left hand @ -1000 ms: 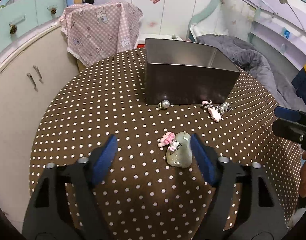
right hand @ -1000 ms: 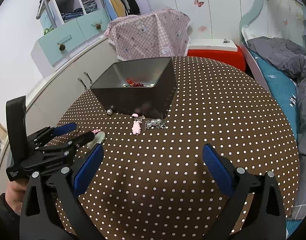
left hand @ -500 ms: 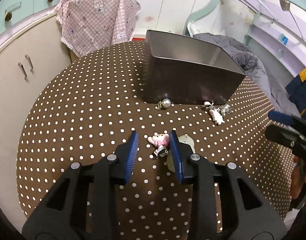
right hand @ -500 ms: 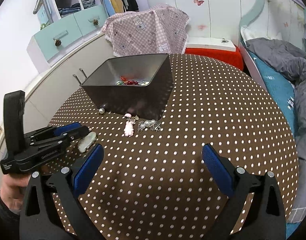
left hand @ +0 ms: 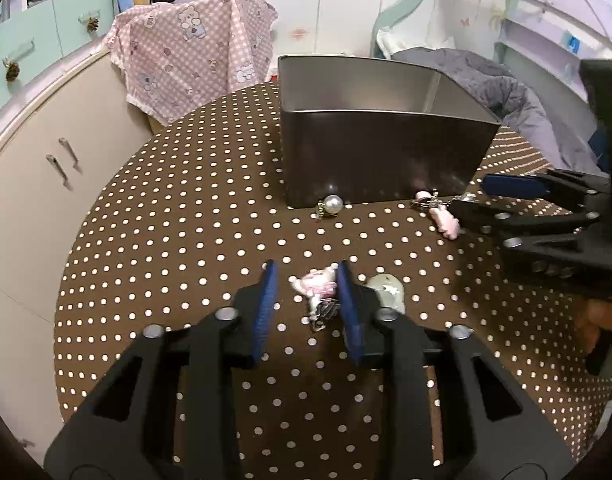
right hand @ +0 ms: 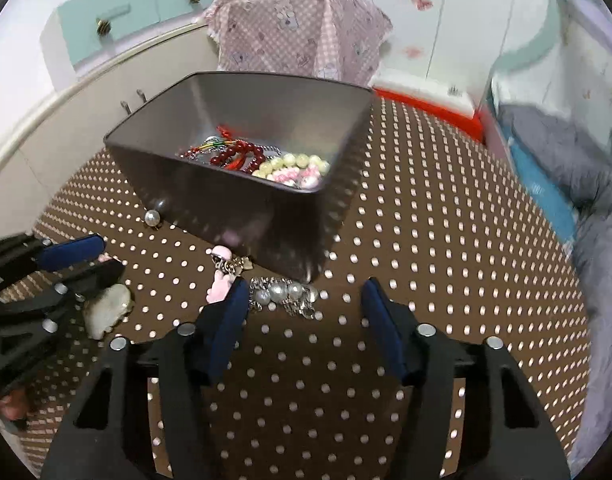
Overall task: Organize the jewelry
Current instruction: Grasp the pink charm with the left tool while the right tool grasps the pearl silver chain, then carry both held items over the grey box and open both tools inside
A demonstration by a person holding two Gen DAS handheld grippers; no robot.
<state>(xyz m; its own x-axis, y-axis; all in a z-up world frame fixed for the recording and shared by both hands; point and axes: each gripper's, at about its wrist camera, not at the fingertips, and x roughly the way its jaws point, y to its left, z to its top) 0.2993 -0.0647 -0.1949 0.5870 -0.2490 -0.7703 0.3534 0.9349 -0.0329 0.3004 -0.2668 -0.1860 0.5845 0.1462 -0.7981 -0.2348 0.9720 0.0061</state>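
- A round worktop [left hand: 166, 216] under a dotted brown cloth carries a dark metal bin [right hand: 234, 200], seen in the upper middle of both views.
- Red and pale bead strings already lie in the bin's lower right corner in the right wrist view.
- Low in the middle of the left wrist view, the left gripper [left hand: 306, 300] is closing; a pink charm [left hand: 315, 282] with a small metal clasp lies between its jaws, its head touching the right pad, with a gap at the left pad, so no pinch is made yet.
- A pale green stone [left hand: 385, 286] lies just right of that gripper, outside the jaws.
- In the lower middle of the right wrist view, the right gripper [right hand: 306, 304] is closing, jaws spread about halfway; a pearl chain [right hand: 284, 294] lies between them, unpinched, close to the left pad.
- A second pink charm [right hand: 220, 284] joined to that chain lies mostly outside the left pad.
- A lone pearl [left hand: 332, 203] rests against the foot of the bin.
- The charm is judged light and rigid, its clasp loose and apt to swing; a hold across the body should serve better than one on the clasp.
- The chain is judged limp and light, its round pearls slippery; a pinch at mid-length, on the links between pearls, should keep it from sliding out, though both ends will dangle.
- The stone looks smooth and hard, so it may slip under the pads.
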